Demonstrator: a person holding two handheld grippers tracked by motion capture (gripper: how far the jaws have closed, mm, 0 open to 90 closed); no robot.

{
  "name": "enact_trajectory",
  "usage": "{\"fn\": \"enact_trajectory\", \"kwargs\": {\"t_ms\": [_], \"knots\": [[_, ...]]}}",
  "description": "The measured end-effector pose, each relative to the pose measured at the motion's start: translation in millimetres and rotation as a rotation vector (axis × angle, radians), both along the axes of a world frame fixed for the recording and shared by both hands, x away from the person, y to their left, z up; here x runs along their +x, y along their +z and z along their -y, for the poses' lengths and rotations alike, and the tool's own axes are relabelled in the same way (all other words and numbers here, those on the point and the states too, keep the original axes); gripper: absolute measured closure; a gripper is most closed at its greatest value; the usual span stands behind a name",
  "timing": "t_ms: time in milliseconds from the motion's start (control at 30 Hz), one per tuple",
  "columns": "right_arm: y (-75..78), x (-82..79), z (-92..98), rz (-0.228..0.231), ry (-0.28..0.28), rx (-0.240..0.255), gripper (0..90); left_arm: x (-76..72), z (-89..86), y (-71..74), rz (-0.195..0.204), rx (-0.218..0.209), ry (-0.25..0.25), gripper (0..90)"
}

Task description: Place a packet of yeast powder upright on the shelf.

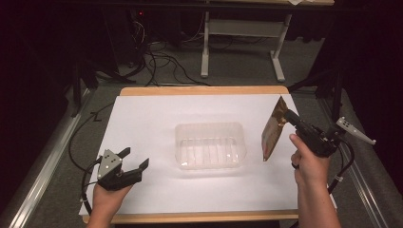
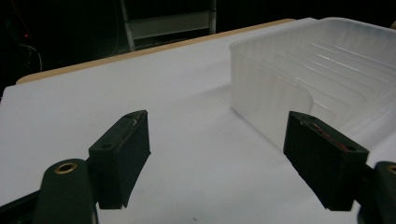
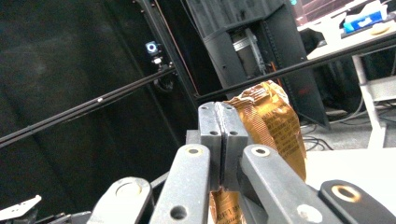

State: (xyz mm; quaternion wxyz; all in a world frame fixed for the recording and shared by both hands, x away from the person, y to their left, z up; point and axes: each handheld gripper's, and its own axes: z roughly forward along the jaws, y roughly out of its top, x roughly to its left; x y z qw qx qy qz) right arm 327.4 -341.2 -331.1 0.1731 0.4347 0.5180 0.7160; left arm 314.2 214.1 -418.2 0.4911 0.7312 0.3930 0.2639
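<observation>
The right gripper (image 1: 286, 115) is clamped on the top edge of a brown snack packet (image 1: 272, 134), its 2 jaws pressed together with the foil pinched between them, as the right gripper view shows close up (image 3: 223, 140). The packet (image 3: 271, 121) hangs clear of the worktop (image 1: 142, 123), tilted, just to the right of a clear plastic tray (image 1: 210, 145) and above the white sheet's right edge. The tray stands empty near the middle of the worktop, its ribbed floor facing up. The left gripper (image 1: 134, 158) rests low at the near left corner of the worktop, well apart from the packet, and its jaws stand wide with nothing between them. In the left gripper view the 2 black pads (image 2: 122, 154) frame bare white surface, and the tray's (image 2: 275, 88) rounded corner lies just ahead of the right-hand pad without touching it. The person's right hand (image 1: 309, 164) grips the tool from below, with a cable trailing off toward the worktop's right side. Beyond the far edge, a grey floor with dark cables (image 1: 161, 61) and the legs of a white frame (image 1: 242, 42) are in view.
</observation>
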Motion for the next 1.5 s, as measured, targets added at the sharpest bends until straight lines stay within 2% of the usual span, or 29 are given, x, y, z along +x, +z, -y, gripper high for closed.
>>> {"fn": "enact_trajectory", "kwargs": {"t_ms": [200, 500, 867, 1100, 1500], "knots": [[8.2, 5.3, -7.6, 0.039, 0.027, 0.001, 90.0, -8.6, -11.6, 0.0, -0.001, -0.008, 0.035, 23.2], [16.7, 14.7, -24.2, 0.066, 0.085, 0.006, 90.0, -19.4, -24.8, -1.0, -0.01, -0.004, 0.075, 23.2], [23.6, 21.0, -45.0, 0.089, 0.159, 0.013, 90.0, -24.6, -30.1, -3.7, -0.029, 0.0, 0.092, 23.2], [19.3, 26.8, -53.2, 0.073, 0.177, 0.001, 90.0, -24.8, -29.5, -4.4, -0.033, 0.002, 0.09, 23.1], [5.1, 38.6, -62.9, 0.019, 0.186, -0.029, 90.0, -25.2, -30.3, -4.4, -0.036, 0.004, 0.087, 23.1]]}}
